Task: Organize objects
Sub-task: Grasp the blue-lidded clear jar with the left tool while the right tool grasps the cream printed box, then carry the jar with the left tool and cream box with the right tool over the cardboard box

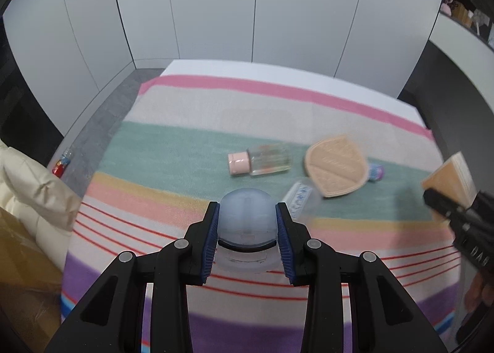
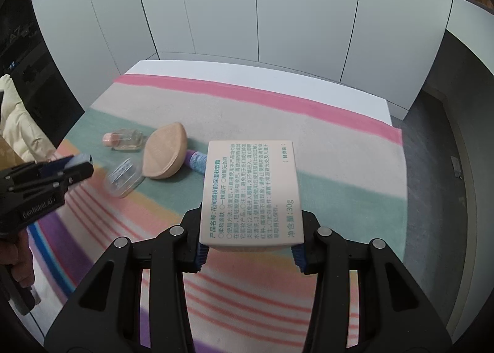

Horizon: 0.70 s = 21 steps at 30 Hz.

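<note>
The left tongs (image 1: 247, 223) pinch a pale blue domed jar (image 1: 246, 217), held above the striped blanket (image 1: 173, 143) on the table. The right tongs (image 2: 250, 248) pinch a cream box (image 2: 250, 192) printed with green text. On the green stripe lie a pink-capped bottle (image 1: 261, 159), a beige pad (image 1: 336, 166) and a clear bottle (image 1: 301, 198).

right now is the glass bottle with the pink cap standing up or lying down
Lying down. The glass bottle rests on its side on the green stripe of the striped blanket, its pink cap pointing sideways, left of the beige pouch.
</note>
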### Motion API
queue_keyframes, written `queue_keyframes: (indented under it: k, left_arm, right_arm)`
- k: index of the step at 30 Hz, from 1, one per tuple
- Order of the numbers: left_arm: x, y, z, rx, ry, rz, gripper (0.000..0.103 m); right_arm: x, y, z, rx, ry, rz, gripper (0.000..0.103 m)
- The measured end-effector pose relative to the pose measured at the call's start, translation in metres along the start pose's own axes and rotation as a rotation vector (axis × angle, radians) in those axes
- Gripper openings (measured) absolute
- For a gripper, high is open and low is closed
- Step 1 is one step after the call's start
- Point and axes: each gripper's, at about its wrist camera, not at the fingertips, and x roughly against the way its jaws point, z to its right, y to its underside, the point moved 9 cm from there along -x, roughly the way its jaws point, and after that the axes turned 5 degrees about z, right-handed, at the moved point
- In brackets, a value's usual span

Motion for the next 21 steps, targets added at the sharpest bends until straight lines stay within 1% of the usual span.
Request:
queue_keyframes:
  k: [6, 9, 15, 21]
  left_arm:
    - [0.046, -0.008, 0.007, -0.024, -0.003, 0.029, 0.036]
    - [0.07, -0.009, 0.014, -0.042, 0.01, 0.043, 0.036]
    - [0.118, -0.003, 0.027, -0.06, 0.028, 0.051, 0.036]
    - [0.155, 0.007, 0.035, -0.035, 0.052, 0.049, 0.036]
  right_arm:
    - [0.038, 0.002, -0.007, -0.003, -0.003, -0.001, 0.045]
    - [0.06, 0.0, -0.011, -0.011, -0.008, -0.001, 0.044]
    - [0.102, -0.005, -0.02, -0.017, -0.012, 0.009, 0.045]
    - [0.142, -0.002, -0.03, -0.01, -0.02, 0.018, 0.045]
